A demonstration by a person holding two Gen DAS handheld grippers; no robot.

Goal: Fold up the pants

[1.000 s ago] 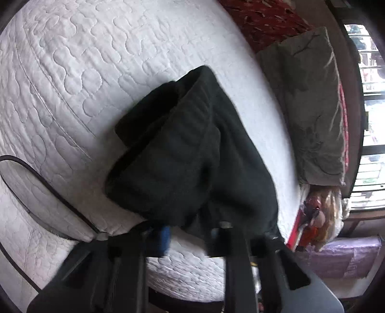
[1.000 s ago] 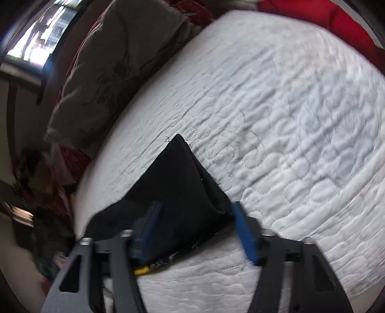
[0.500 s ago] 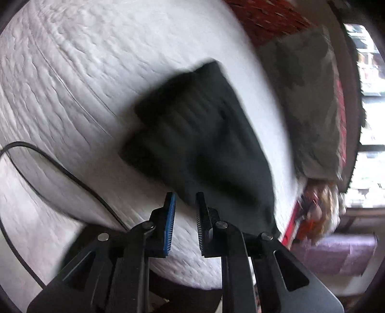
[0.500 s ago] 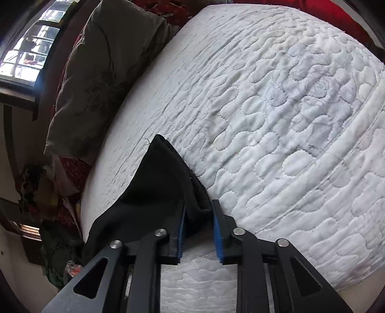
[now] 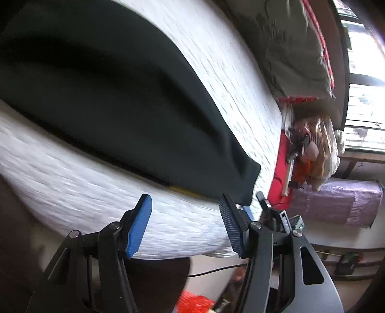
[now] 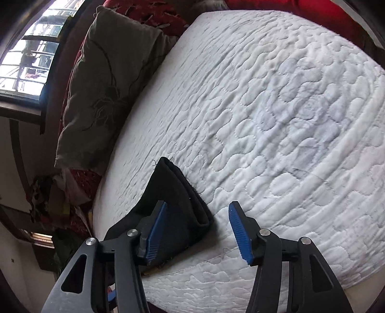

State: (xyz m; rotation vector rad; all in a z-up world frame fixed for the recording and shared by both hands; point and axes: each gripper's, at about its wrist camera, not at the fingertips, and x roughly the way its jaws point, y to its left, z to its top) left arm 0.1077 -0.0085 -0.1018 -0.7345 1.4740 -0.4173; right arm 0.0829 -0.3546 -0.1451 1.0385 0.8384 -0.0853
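Observation:
The black pants (image 5: pixel 108 91) lie folded on the white quilted mattress (image 5: pixel 79 187), filling the upper left of the blurred left wrist view. My left gripper (image 5: pixel 185 224) is open and empty, just below the pants' near edge. In the right wrist view a folded end of the pants (image 6: pixel 178 204) lies near the mattress's front edge (image 6: pixel 276 149). My right gripper (image 6: pixel 197 231) is open around the pants' right corner, its left finger over the cloth, holding nothing.
A grey-green pillow (image 6: pixel 105 89) lies along the mattress's far side by a window (image 6: pixel 31 53). Red bedding (image 6: pixel 276 4) lies beyond the mattress. Clutter and a purple covered box (image 5: pixel 336 202) stand on the floor beside the bed. A black cable (image 5: pixel 216 270) hangs below the mattress.
Both grippers have opened from nearly shut. The left gripper has moved in close and low to the pants' near edge. The right gripper has stayed at the pants' corner.

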